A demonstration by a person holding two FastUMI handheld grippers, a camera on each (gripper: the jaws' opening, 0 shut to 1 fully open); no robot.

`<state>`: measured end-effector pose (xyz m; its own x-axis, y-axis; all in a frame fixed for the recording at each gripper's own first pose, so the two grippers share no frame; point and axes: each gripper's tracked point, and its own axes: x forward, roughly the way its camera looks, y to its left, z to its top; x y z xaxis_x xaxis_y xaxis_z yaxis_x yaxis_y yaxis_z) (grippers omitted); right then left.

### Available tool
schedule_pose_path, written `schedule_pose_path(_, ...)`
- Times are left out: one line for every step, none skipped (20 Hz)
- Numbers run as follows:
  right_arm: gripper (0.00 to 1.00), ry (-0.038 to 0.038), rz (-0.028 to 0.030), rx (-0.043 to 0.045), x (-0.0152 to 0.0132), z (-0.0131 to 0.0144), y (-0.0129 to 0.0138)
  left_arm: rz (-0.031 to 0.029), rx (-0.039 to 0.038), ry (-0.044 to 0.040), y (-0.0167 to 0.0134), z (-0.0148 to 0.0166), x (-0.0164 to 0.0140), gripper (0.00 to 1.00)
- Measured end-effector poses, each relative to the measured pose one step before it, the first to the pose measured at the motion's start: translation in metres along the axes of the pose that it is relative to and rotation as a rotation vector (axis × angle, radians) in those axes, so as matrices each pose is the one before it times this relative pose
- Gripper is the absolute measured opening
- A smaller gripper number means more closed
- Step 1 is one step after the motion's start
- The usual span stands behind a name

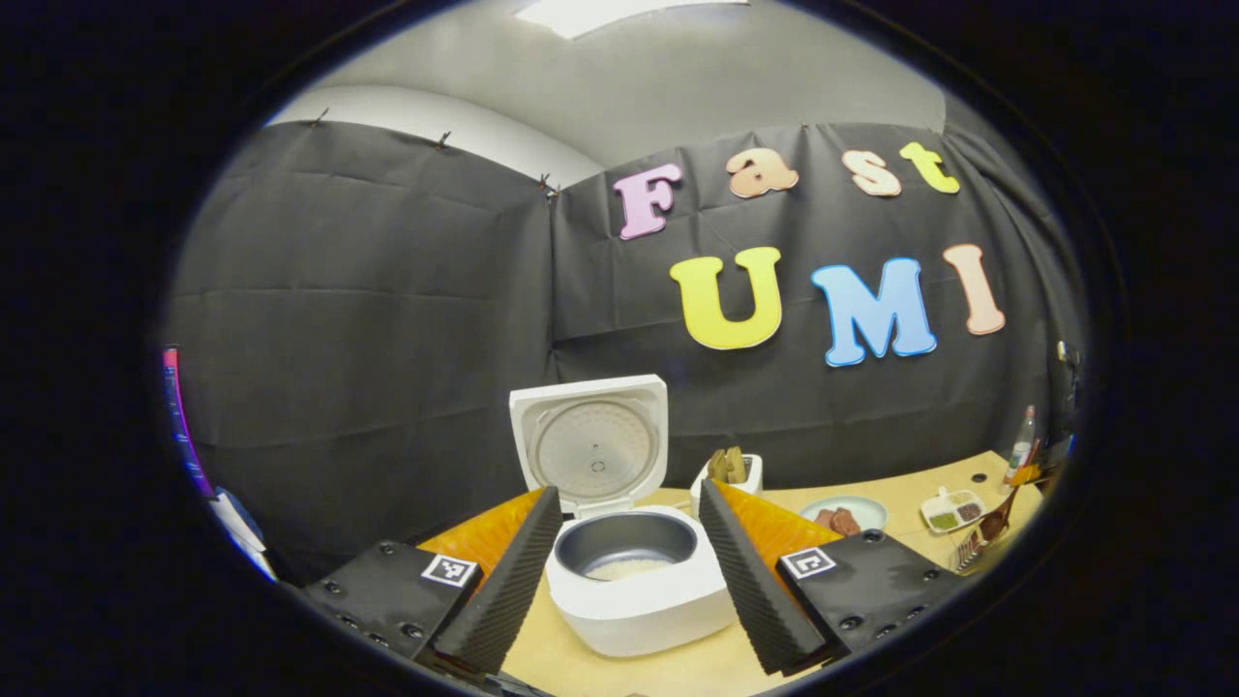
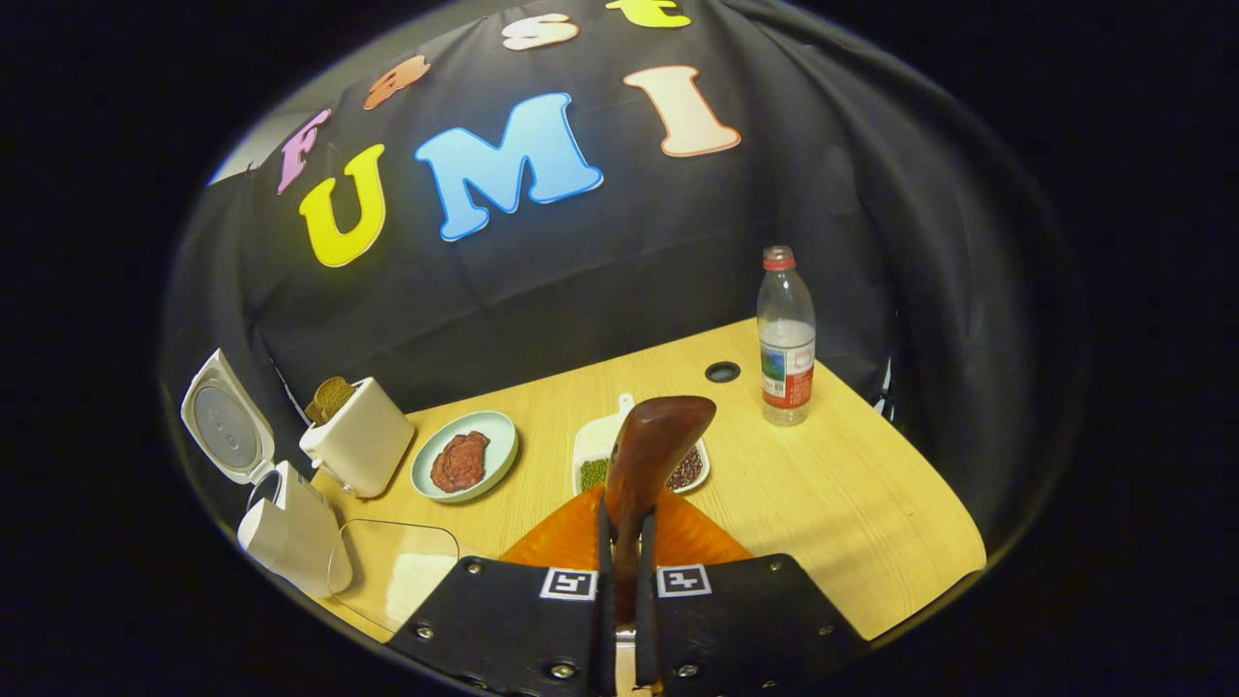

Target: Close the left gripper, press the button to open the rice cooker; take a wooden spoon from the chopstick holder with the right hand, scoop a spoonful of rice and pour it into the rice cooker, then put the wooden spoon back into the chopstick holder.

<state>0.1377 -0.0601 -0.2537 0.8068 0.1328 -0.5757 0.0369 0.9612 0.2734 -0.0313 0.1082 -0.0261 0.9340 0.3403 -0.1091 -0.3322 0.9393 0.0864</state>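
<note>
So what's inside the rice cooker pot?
The rice cooker stands open. A little patch of white rice lies on its dark pot's floor. The front rim hides the nearest part of the floor.

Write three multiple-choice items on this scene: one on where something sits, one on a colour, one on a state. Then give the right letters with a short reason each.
1. Where does the water bottle stand?
A. On the table's far side, near a round hole
B. Inside the rice cooker
C. On the round plate

2. What colour is the bottle's cap?
A. Blue
B. Red
C. Green

3. How is the rice cooker's lid?
A. Shut flat
C. Lying detached on the table
B. Raised upright, pot exposed

Answers: 1 A, the right gripper view shows it upright on the wood beside the hole. 2 B, the cap shows red. 3 B, in the left gripper view the lid stands up behind the rice cooker, whose inner pot is open, seen between the spread fingers of the left gripper.
</note>
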Motion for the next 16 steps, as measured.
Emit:
schedule_pose_path(0.08,-0.02596,-0.00532,-0.01363,-0.00660,0.00781,0.00333,-0.00446,-0.00401,-0.00278,0.00225,0.00005,0.00137,0.94)
schedule_pose_path(0.08,-0.02093,-0.00053,-0.01519,-0.00535,0.00798,0.00374,-0.00591,-0.00564,-0.00263,0.00157,-0.00047,0.00140,0.97)
schedule_pose_path(0.08,-0.02046,-0.00061,-0.01096,-0.00671,0.00654,0.00429,-0.00622,-0.00661,-0.00244,0.00184,-0.00115,0.00202,1.00)
schedule_pose_path(0.08,-0.01658,0.00056,-0.00535,-0.00488,0.00695,0.00414,-0.00796,-0.00584,0.00135,0.00167,-0.00042,0.00175,1.00)
schedule_pose_path(0.08,-0.01303,0.00151,-0.00039,-0.00481,0.00459,0.00537,-0.00739,-0.00494,0.00112,0.00205,-0.00128,0.00186,1.00)
schedule_pose_path(0.08,-0.01474,0.00382,0.00611,-0.00469,0.00555,0.00572,-0.00551,-0.00348,0.00191,0.00315,-0.00092,0.00090,1.00)
schedule_pose_path(0.08,-0.01134,0.01018,0.00792,-0.00395,0.00401,0.00723,-0.00789,-0.00401,0.00130,0.00210,-0.00159,0.00124,1.00)
schedule_pose_path(0.08,-0.01418,0.01096,0.01006,-0.00360,0.00405,0.00795,-0.00477,-0.00264,0.00209,0.00299,-0.00093,0.00040,1.00)
schedule_pose_path(0.08,-0.00914,0.01148,0.00872,-0.00269,0.00214,0.00801,-0.00651,-0.00286,0.00169,0.00282,-0.00197,0.00132,1.00)
schedule_pose_path(0.08,-0.00704,0.00855,0.00538,-0.00266,0.00196,0.00790,-0.00522,-0.00178,0.00113,0.00270,-0.00081,0.00095,1.00)
schedule_pose_path(0.08,-0.00587,0.00759,0.00093,-0.00202,-0.00014,0.00821,-0.00547,-0.00125,0.00104,0.00380,-0.00102,0.00208,1.00)
schedule_pose_path(0.08,-0.00465,0.01081,-0.00090,-0.00204,0.00116,0.00855,-0.00742,-0.00001,0.00040,0.00198,0.00001,0.00097,1.00)
schedule_pose_path(0.08,-0.00671,0.01245,0.00274,-0.00151,-0.00065,0.01029,-0.00600,0.00267,-0.00148,0.00377,-0.00014,0.00223,0.99)
schedule_pose_path(0.08,-0.00088,0.01283,0.00530,-0.00136,-0.00110,0.01070,-0.00399,0.00516,-0.00203,0.00415,0.00088,0.00104,0.98)
schedule_pose_path(0.08,-0.00018,0.01313,0.00712,-0.00080,-0.00307,0.01006,-0.00319,0.00416,-0.00197,0.00416,0.00067,0.00162,0.98)
schedule_pose_path(0.08,-0.00045,0.00837,0.00454,-0.00018,-0.00254,0.00871,-0.00331,0.00096,-0.00083,0.00485,0.00037,0.00137,0.98)
